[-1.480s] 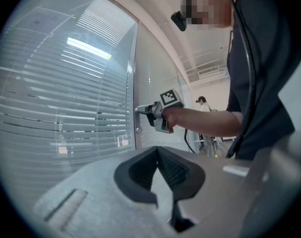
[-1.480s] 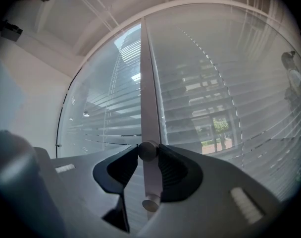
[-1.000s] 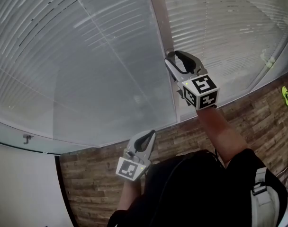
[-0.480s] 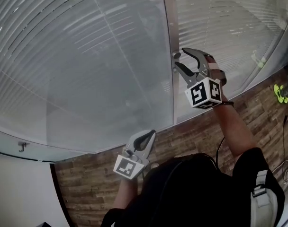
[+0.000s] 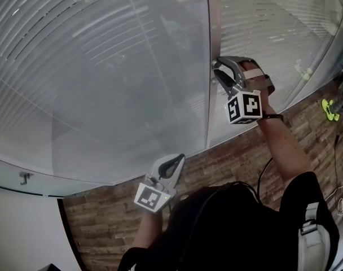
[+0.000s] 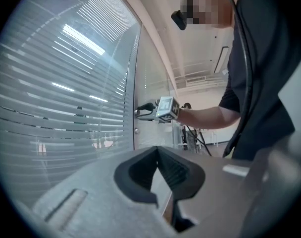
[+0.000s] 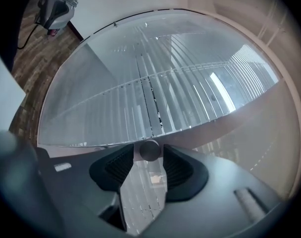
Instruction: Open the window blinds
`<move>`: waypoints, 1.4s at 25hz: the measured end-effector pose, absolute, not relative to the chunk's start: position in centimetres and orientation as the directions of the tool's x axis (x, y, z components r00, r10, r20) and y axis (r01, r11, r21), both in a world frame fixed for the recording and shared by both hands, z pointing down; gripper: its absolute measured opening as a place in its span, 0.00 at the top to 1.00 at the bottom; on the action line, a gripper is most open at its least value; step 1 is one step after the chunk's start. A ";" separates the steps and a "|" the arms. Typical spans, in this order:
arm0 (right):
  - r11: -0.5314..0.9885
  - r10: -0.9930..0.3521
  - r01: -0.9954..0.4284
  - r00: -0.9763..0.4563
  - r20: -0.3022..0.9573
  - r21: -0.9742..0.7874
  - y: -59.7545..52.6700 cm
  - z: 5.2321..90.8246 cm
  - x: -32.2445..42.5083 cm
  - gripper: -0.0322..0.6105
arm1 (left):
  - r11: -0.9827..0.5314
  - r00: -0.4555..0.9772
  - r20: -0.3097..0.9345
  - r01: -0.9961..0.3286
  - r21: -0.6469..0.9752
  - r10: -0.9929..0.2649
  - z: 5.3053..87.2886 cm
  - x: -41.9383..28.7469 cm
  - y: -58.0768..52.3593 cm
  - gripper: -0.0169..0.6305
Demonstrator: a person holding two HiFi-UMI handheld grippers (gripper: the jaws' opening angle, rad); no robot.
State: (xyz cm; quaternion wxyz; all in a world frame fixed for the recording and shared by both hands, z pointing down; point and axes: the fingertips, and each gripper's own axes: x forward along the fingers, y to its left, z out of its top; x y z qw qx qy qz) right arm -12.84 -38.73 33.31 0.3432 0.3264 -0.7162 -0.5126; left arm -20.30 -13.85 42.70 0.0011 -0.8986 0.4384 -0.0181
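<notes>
Head view, from the left: a small metal hook (image 5: 25, 178) sits on the white wall low at the left edge, too small to say what it is for. Above it the grey horizontal slatted window blinds (image 5: 104, 66) fill the big left pane, sealed behind glass, which is likely why no cord is handled. The slats look close to shut, and beyond them is only haze.

The left gripper (image 5: 180, 158) hangs near the bottom edge of that pane, over the brown wood-plank floor (image 5: 104, 208) and apart from the glass. Its jaws are together at the tips with nothing in them. I judge it parked out of the way, since the job needs one hand.

Next comes the pale vertical frame post (image 5: 214, 16) between the two panes. The right gripper (image 5: 216, 72) is up against it, aimed roughly level at the small round grey metal knob (image 7: 149, 150) mounted on the post. The jaws have just been closing with the knob between them. One pad looks to touch it and a thin sliver shows on the other side, so I read them as not yet clamped. A twist of this knob would probably tilt the slats. In the head view the knob is hidden behind the jaws.

Further right, the second pane's blinds are cut off by the top edge. A yellow-green object (image 5: 329, 109) on the floor is too blurred to name.
</notes>
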 end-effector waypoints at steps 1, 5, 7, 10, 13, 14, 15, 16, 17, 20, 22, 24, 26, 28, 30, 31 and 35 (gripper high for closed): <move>0.260 -0.823 -0.114 -0.545 0.159 0.959 -38.9 33.5 -12.8 0.67 | -0.617 0.616 0.029 -0.787 -0.019 -0.787 42.8 -20.4 -13.8 0.97; 0.237 -0.835 -0.133 -0.533 0.132 0.962 -39.1 33.1 -12.9 0.75 | -0.622 0.621 0.025 -0.783 -0.019 -0.783 43.1 -20.9 -13.6 0.97; 0.237 -0.840 -0.125 -0.525 0.138 0.963 -39.1 33.2 -12.8 0.75 | -0.622 0.621 0.023 -0.783 -0.018 -0.783 43.2 -21.2 -13.6 0.97; 0.240 -0.842 -0.122 -0.520 0.145 0.963 -39.1 33.4 -12.7 0.75 | -0.620 0.619 0.023 -0.785 -0.017 -0.785 43.2 -21.7 -13.5 0.97; 0.283 -0.836 -0.174 -0.527 0.153 0.943 -39.2 33.4 -12.7 0.75 | -0.623 0.623 0.026 -0.782 -0.014 -0.782 43.2 -21.7 -13.6 0.97; 0.319 -0.829 -0.217 -0.535 0.161 0.923 -39.2 33.3 -12.7 0.75 | -0.627 0.627 0.025 -0.779 -0.016 -0.779 43.1 -21.6 -13.6 0.97; 0.360 -0.821 -0.269 -0.546 0.166 0.893 -39.2 33.2 -12.6 0.75 | -0.632 0.631 0.024 -0.775 -0.017 -0.775 43.1 -21.5 -13.5 0.97; 0.399 -0.813 -0.322 -0.557 0.169 0.859 -39.2 33.0 -12.6 0.75 | -0.636 0.635 0.022 -0.772 -0.019 -0.772 43.1 -21.4 -13.4 0.97; 0.430 -0.808 -0.372 -0.564 0.168 0.822 -39.2 32.9 -12.6 0.75 | -0.639 0.639 0.020 -0.769 -0.021 -0.769 43.1 -21.3 -13.4 0.97; 0.502 -0.805 -0.525 -0.573 0.150 0.687 -39.4 32.7 -12.4 0.75 | -0.644 0.644 0.025 -0.765 -0.014 -0.765 43.2 -21.4 -13.2 0.97; 0.552 -0.799 -0.632 -0.588 0.128 0.544 -39.7 32.7 -12.3 0.75 | -0.641 0.641 0.029 -0.767 -0.006 -0.767 43.3 -21.7 -13.0 0.97; 0.585 -0.793 -0.700 -0.601 0.105 0.410 -39.9 32.8 -12.2 0.75 | -0.638 0.638 0.026 -0.770 -0.006 -0.770 43.3 -22.1 -12.9 0.97; 0.601 -0.791 -0.739 -0.606 0.089 0.304 -40.3 33.2 -11.9 0.75 | -0.638 0.637 0.021 -0.770 -0.005 -0.770 43.4 -22.4 -12.8 0.97; 0.622 -0.781 -0.763 -0.620 0.074 0.178 -40.4 33.3 -11.6 0.75 | -0.639 0.639 0.024 -0.769 0.001 -0.769 43.7 -22.4 -12.6 0.97; 0.637 -0.770 -0.771 -0.636 0.055 0.012 -40.3 33.2 -11.4 0.75 | -0.639 0.639 0.029 -0.769 0.010 -0.768 43.9 -22.5 -12.3 0.97; 0.637 -0.767 -0.768 -0.640 0.045 -0.071 -40.3 33.0 -11.3 0.75 | -0.640 0.640 0.029 -0.768 0.013 -0.768 44.0 -22.5 -12.2 0.97; 0.618 -0.774 -0.764 -0.632 0.025 -0.182 -40.4 32.5 -11.3 0.75 | -0.640 0.641 0.029 -0.768 0.021 -0.767 43.9 -23.1 -12.0 0.97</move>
